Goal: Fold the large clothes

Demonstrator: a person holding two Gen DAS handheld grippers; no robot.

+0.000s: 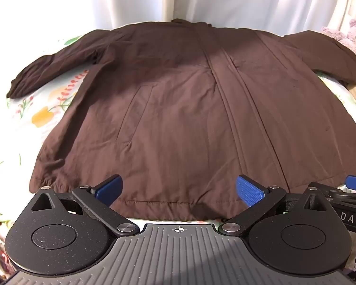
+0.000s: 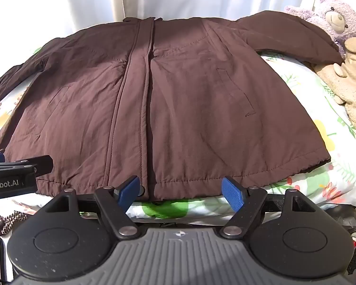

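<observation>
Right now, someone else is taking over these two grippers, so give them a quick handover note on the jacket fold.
Left gripper: open, empty, at the hem on the jacket's left half.
Right gripper: open, empty, at the hem just right of the front placket.
Jacket: brown, lying flat and front-up on the floral sheet, collar at the far end, both sleeves spread outward. The right sleeve end lies against the plush toys.
Done: jacket spread out; no fold made.
Left: the whole fold, probably sleeves in first, then the body; nothing is gripped.
</observation>
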